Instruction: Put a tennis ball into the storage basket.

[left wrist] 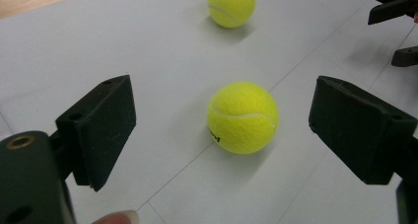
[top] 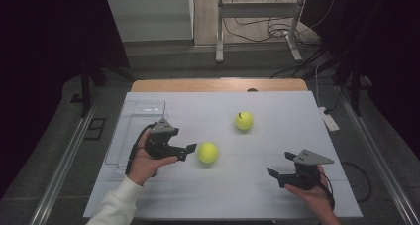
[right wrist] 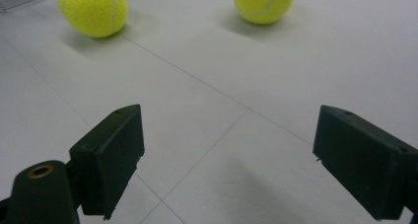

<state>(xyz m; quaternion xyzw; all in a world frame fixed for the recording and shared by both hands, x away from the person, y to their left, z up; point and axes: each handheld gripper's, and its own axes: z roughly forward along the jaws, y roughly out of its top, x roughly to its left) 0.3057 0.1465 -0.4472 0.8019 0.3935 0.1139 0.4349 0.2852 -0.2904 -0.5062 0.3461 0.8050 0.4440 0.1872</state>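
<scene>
The left gripper (top: 189,152), jaws spread wide and holding nothing, points at the near tennis ball (top: 208,152), which rests on the white table sheet (top: 277,111) just beyond the jaw tips and, in the left gripper view, lies centred ahead of the gap between them. The right gripper (top: 280,165), likewise wide open and empty, sits low at the sheet's near right, well apart from both balls. The far tennis ball (top: 243,120) lies farther back; a clear tray (top: 143,107), apparently empty, stands at the sheet's left edge.
</scene>
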